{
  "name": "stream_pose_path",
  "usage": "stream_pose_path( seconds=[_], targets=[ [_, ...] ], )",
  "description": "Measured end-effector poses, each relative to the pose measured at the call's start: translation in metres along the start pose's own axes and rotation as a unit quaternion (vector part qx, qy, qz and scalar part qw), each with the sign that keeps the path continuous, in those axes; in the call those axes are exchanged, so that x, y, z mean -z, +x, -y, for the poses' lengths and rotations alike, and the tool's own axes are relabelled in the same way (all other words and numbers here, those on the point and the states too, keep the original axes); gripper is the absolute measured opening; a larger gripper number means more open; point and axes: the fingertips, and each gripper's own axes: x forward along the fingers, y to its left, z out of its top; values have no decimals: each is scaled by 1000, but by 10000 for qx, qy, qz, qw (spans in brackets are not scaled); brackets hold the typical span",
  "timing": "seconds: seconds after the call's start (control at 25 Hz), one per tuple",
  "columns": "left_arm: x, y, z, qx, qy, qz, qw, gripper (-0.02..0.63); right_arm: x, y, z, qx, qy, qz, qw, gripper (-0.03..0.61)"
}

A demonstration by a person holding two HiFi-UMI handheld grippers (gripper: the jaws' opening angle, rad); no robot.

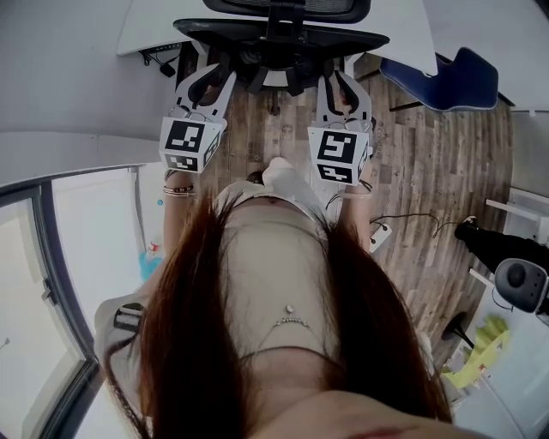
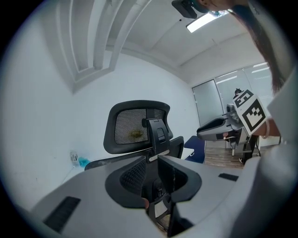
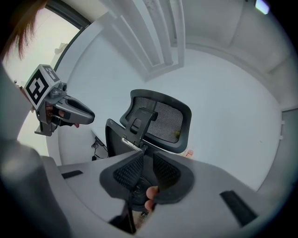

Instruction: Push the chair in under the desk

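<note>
Two tools point forward: the left tool [image 1: 213,79] and the right tool [image 1: 340,81] each hold their jaws nearly together, a slim gap left, clamping nothing I can see. Just beyond their tips the chair [image 1: 283,36] faces the white desk [image 1: 150,26], its back near the desk's edge. The push looks unfinished; how far the seat sits under is hidden.

Chair [image 2: 139,125] has black mesh and matt plastic; floor [image 1: 429,154] is grained wood planks.
</note>
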Motion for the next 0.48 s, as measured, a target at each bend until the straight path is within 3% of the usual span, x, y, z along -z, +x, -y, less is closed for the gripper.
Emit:
stream_pose_path(
  seconds=[0.48],
  targets=[
    [-2,-24,9,42,-136,108,9998,57,-15,-24,-9,207,-57,290,9993,48]
  ],
)
